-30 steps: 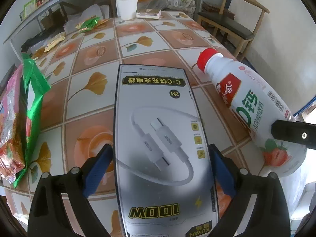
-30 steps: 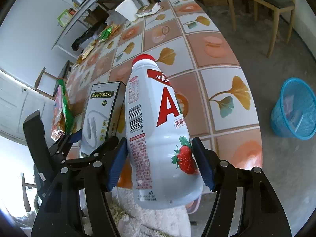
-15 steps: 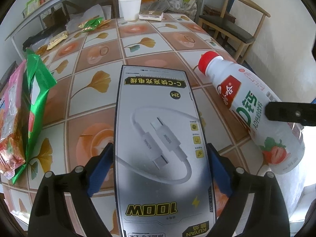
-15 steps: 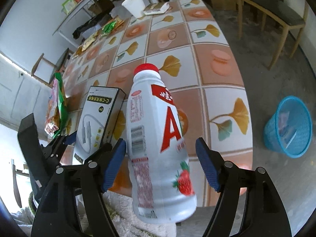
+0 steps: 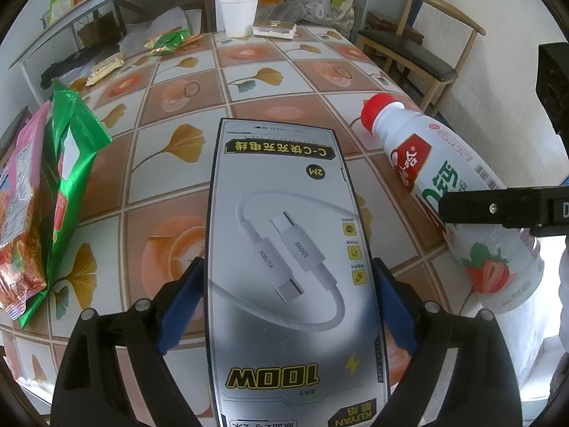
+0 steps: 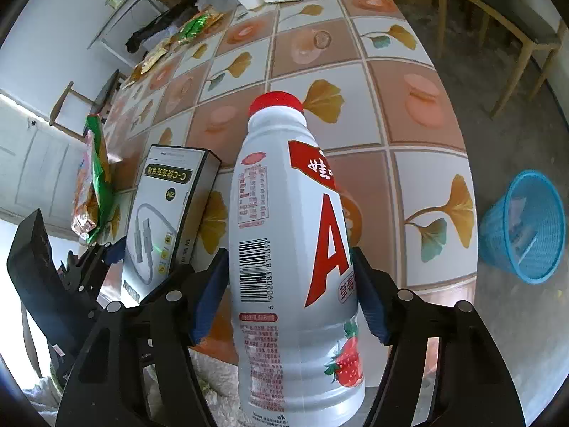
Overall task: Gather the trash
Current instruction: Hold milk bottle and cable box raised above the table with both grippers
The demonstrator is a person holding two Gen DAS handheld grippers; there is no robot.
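My left gripper point(image 5: 286, 274) is shut on a grey charging-cable box point(image 5: 284, 249), which it holds over the tiled table point(image 5: 249, 82). In the right wrist view the same box point(image 6: 160, 213) shows at the left. A white drink bottle point(image 6: 284, 249) with a red cap and a strawberry label stands between the blue pads of my right gripper point(image 6: 290, 284). Its jaws are closing and both pads lie against the bottle's sides. The bottle point(image 5: 444, 178) hangs tilted over the table's right edge, with one black finger point(image 5: 498, 210) of the right gripper across it.
A blue mesh waste basket point(image 6: 522, 227) stands on the floor to the right of the table. Snack bags point(image 5: 42, 195) lie at the table's left edge, a paper cup point(image 5: 238, 14) and wrappers at the far end. A wooden chair point(image 5: 409, 46) stands at the far right.
Half a second ago the right pads stood apart from the bottle; now they lie against it. The bottle has shifted a little right. The left gripper and box have not moved.
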